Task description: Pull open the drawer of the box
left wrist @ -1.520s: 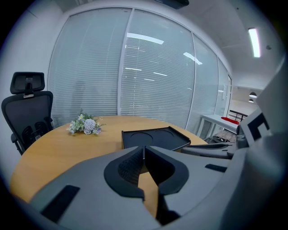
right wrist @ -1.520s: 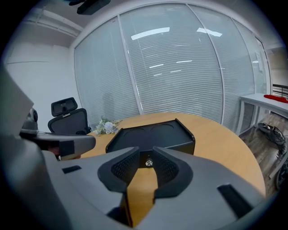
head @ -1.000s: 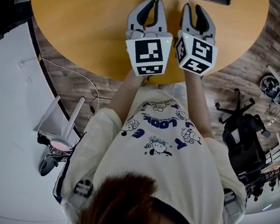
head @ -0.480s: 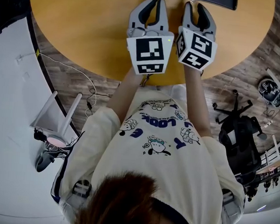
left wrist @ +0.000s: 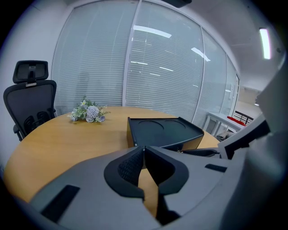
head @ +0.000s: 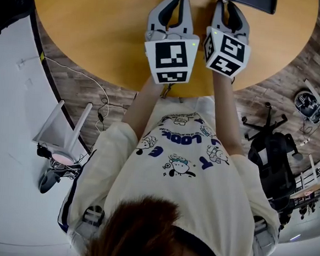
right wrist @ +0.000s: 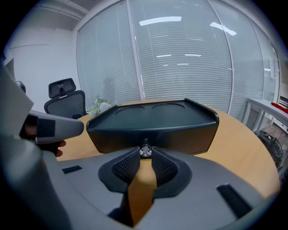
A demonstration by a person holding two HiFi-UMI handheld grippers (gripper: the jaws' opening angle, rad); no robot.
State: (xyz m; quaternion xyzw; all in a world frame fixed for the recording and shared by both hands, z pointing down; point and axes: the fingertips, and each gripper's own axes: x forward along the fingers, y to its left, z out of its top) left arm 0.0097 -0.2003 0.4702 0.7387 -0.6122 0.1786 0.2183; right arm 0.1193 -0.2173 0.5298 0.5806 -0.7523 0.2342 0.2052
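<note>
Right gripper view: the drawer knob on the black box sits between the right gripper's jaw tips, which look pinched onto it, so the pull runs straight back toward the person. The left gripper, jaws together and empty, hovers just left of the box. Both are over a round wooden table in an office with a glass wall and blinds.

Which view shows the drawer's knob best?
The right gripper view: the small metal knob sits centred on the black box's front, gripped between the right gripper's jaw tips. The left gripper view shows the box from a corner, no knob; the head view shows only the box's edge.
</note>
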